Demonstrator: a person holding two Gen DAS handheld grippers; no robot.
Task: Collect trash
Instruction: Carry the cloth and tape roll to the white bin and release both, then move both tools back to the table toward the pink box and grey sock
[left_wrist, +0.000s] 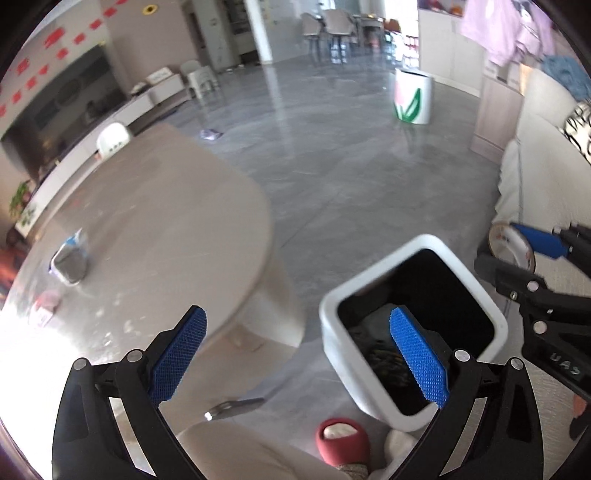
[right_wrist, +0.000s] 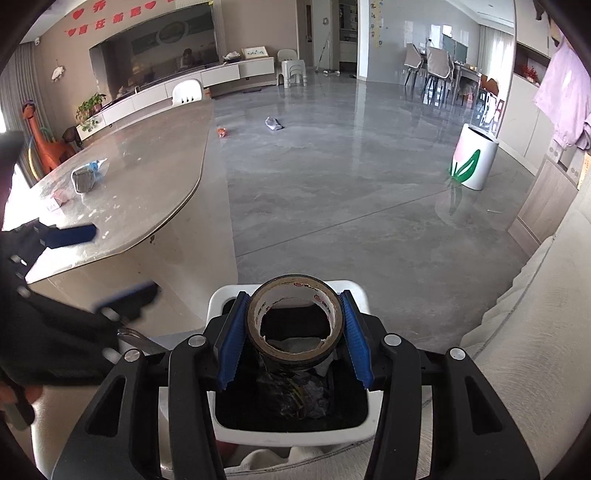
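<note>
While over bin (right_wrist: 218, 295), tape (right_wrist: 295, 325) seemingly pinched

Beige oval table (right_wrist: 147, 192) with a grey wrapped bundle (right_wrist: 84, 180); white bin (right_wrist: 221, 302) on grey floor (right_wrist: 351, 192).

White bin (right_wrist: 225, 295), black liner; brown tape roll (right_wrist: 295, 325); blue pads (right_wrist: 232, 343).

left claw (right_wrist: 110, 266) blurred, table wrapper (left_wrist: 70, 258) smeared
</note>
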